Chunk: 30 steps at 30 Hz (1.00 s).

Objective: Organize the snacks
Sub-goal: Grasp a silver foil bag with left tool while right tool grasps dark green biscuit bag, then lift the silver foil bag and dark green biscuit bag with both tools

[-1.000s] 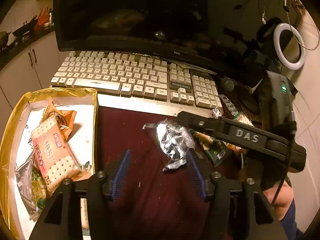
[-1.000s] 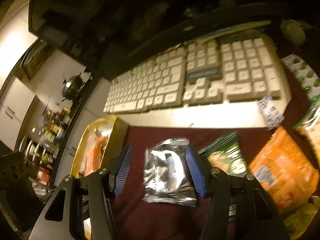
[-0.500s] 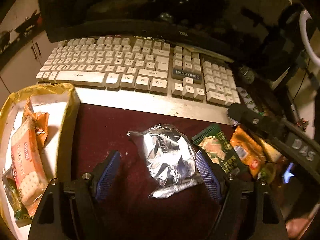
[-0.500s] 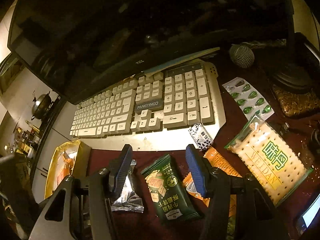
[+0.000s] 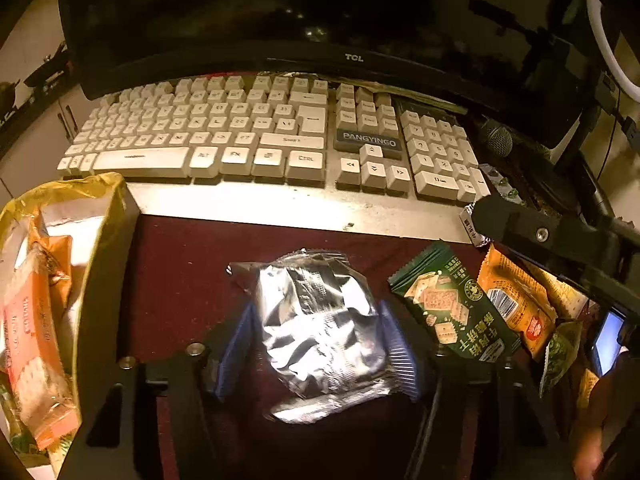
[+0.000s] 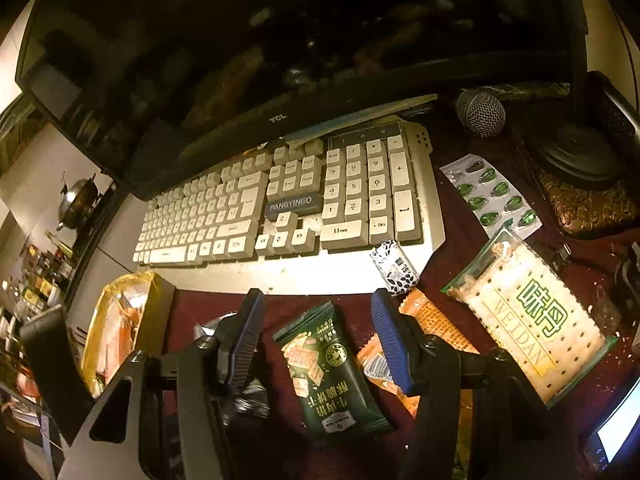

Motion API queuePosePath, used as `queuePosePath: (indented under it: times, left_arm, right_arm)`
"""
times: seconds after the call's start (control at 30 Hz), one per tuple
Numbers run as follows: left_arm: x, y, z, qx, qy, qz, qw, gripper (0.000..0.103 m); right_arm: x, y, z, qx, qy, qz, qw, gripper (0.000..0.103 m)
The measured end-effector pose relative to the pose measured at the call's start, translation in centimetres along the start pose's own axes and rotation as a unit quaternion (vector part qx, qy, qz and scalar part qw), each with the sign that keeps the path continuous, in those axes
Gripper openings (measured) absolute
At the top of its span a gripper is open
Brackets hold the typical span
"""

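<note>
Left wrist view: left claw (image 5: 320,352), blue pads either side of the silver foil packet (image 5: 320,332), closing round it; contact uncertain. Packet lies on the maroon worktop (image 5: 184,280), in front of the keyboard (image 5: 256,140).

Right wrist view: right claw (image 6: 316,340) wide open, holding nothing, straddling the green biscuit packet (image 6: 328,372) in front of the keyboard (image 6: 280,208).

dim, warm yellow light; glare on the silver packet (image 5: 320,328) between the left gripper (image 5: 316,354) fingers; fisheye bending and dark corners; monitor (image 6: 248,40) ahead nearly black.
</note>
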<state>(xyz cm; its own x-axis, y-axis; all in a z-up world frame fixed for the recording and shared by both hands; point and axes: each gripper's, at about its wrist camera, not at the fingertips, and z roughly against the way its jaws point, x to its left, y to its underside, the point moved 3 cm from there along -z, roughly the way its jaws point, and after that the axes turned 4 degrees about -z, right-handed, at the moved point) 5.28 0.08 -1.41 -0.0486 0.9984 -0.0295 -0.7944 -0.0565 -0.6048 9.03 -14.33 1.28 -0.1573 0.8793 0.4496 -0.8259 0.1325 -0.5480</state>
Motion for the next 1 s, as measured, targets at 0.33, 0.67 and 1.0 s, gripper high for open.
queuePosePath:
  times: [0.33, 0.67, 1.0]
  left_arm:
    - [1.5, 0.3, 4.2, -0.043, -0.013, 0.024, 0.9987, 0.061]
    - [3.6, 0.7, 7.8, -0.081, -0.007, 0.035, 0.9961, 0.061]
    - [3.8, 1.5, 8.1, -0.098, -0.008, 0.034, 0.9946, 0.061]
  right_arm:
    - [1.4, 1.7, -1.8, 0.048, 0.043, 0.080, 0.995, 0.055]
    - [4.2, 4.8, -3.2, 0.058, 0.127, 0.218, 0.966, 0.047]
    - [5.3, 3.8, -0.7, -0.043, 0.158, 0.234, 0.958, 0.044]
